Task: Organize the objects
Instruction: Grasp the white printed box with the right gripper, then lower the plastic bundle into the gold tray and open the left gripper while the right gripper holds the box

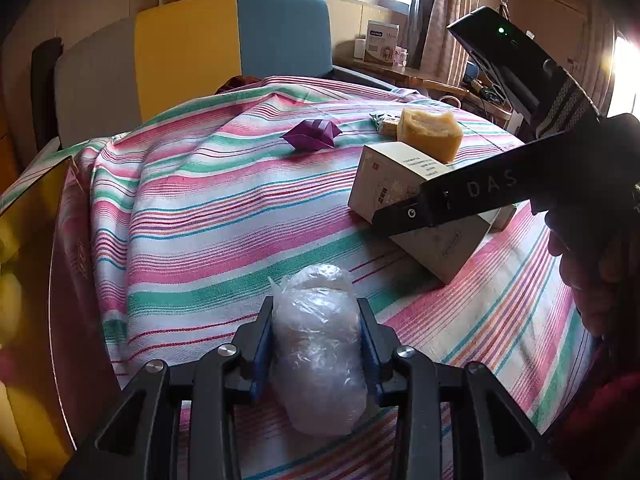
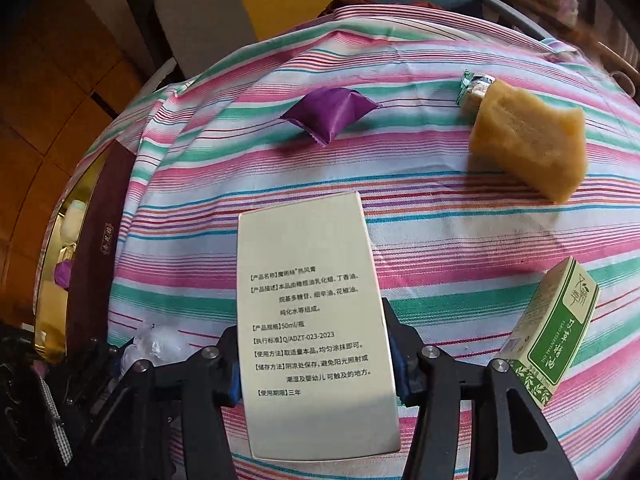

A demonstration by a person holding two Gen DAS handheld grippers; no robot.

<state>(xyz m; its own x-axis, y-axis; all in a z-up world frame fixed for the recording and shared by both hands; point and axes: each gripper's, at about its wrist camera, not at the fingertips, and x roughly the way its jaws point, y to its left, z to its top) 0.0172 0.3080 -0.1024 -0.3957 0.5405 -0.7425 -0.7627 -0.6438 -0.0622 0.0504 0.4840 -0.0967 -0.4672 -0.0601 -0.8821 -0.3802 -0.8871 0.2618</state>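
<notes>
A striped pink, green and white cloth [image 1: 224, 184] covers the table, with a yellow and blue chair back at the top of the left wrist view. At lower centre of that view the left gripper [image 1: 316, 334] is clenched on a crinkled clear plastic bundle [image 1: 318, 356], its blue pads pressing both sides, apparently to lift it for sorting. In the right wrist view, the right gripper [image 2: 314, 360] grasps a cream box with printed text [image 2: 312, 320] at lower centre, held lengthwise between the fingers. A green box [image 2: 548, 332] stands tilted at lower right. Farther off lie a yellow sponge [image 2: 528, 140] at upper right, a small wrapped snack [image 2: 474, 86] touching it, and a purple sachet [image 2: 332, 114] at upper centre. A dark red box [image 2: 100, 248] at the left edge may be the destination.
</notes>
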